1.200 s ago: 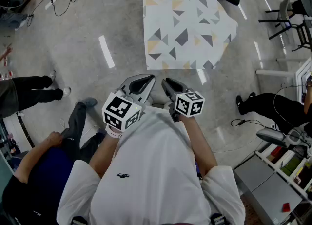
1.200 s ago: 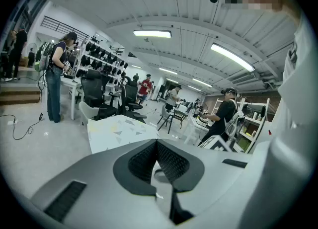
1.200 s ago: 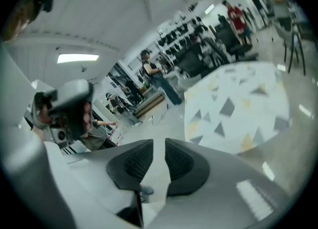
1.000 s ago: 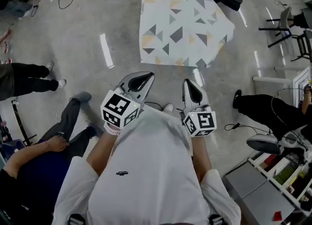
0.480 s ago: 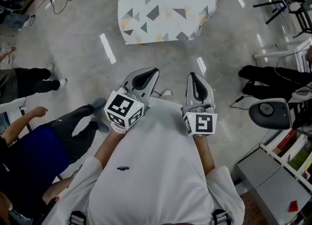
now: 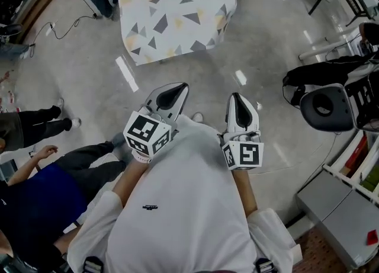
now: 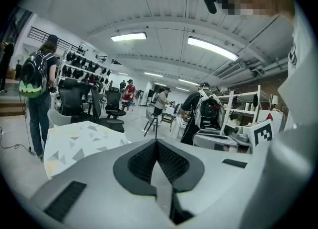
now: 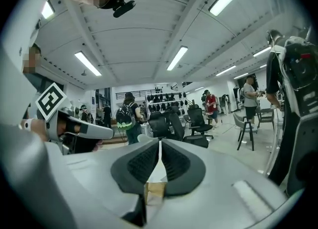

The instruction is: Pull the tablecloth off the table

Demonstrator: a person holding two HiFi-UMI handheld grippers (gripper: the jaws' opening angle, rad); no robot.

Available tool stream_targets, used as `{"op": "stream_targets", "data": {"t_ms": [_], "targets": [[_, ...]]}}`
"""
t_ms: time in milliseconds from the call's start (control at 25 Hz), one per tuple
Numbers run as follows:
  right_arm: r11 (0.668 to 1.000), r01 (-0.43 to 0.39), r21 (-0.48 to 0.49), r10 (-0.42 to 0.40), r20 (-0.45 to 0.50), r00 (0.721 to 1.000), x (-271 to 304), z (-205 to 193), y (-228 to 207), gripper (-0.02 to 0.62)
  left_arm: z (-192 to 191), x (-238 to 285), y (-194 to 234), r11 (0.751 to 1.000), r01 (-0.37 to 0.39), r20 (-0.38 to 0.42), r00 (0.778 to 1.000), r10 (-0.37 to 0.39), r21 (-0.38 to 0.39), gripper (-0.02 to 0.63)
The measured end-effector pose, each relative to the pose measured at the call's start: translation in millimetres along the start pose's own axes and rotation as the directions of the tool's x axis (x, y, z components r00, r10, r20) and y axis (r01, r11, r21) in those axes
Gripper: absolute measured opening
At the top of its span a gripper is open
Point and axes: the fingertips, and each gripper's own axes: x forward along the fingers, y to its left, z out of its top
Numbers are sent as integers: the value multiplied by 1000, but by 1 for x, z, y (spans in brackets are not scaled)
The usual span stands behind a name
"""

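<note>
The tablecloth [image 6: 177, 14], white with grey and yellow triangles, drapes over a square table at the top of the head view, well ahead of both grippers on the grey floor. My left gripper [image 6: 179, 87] and right gripper [image 6: 235, 96] are held side by side close to my chest, pointing toward the table. Both have their jaws shut with nothing between them. In the left gripper view the tablecloth [image 7: 79, 141] shows low at the left, beyond the shut left gripper [image 7: 156, 141]. The right gripper [image 8: 160, 142] faces chairs and people across the room.
A seated person in blue [image 6: 41, 206] and another person's legs [image 6: 32, 127] are at my left. A black office chair [image 6: 325, 109] and a shelf unit [image 6: 355, 183] stand at the right. A person with a backpack [image 7: 35, 79] stands by the table. Cables [image 6: 65, 26] lie on the floor.
The table has slid up and to the left in the head view. The grippers, close together before, now sit further apart, the right one pointing straight ahead. The office chair has come into view at right.
</note>
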Motion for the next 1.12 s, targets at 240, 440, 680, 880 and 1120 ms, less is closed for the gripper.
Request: {"op": "stream_targets", "data": {"t_ms": [240,440,680,880,1120], "targets": [[1000,-7,-31,7,-6,1000,7,-2,-18,11,0,35,-10,999,49,-32,998,-49,-8,8],[999,-29,-32,27,-75,997,36,-7,-38,11,-3,77,-1,995,84,-62,994,-86,-46,8],[995,-87,-44,82,-106,991,96,0,-81,11,7,149,31,990,89,-72,993,-97,-105,8],[991,-89,-97,80,-96,992,168,22,-141,11,33,224,64,987,59,-66,995,-70,-152,8],[972,-214,-95,200,-138,970,251,45,-180,10,77,291,99,982,2,-39,999,-10,-190,8]]}}
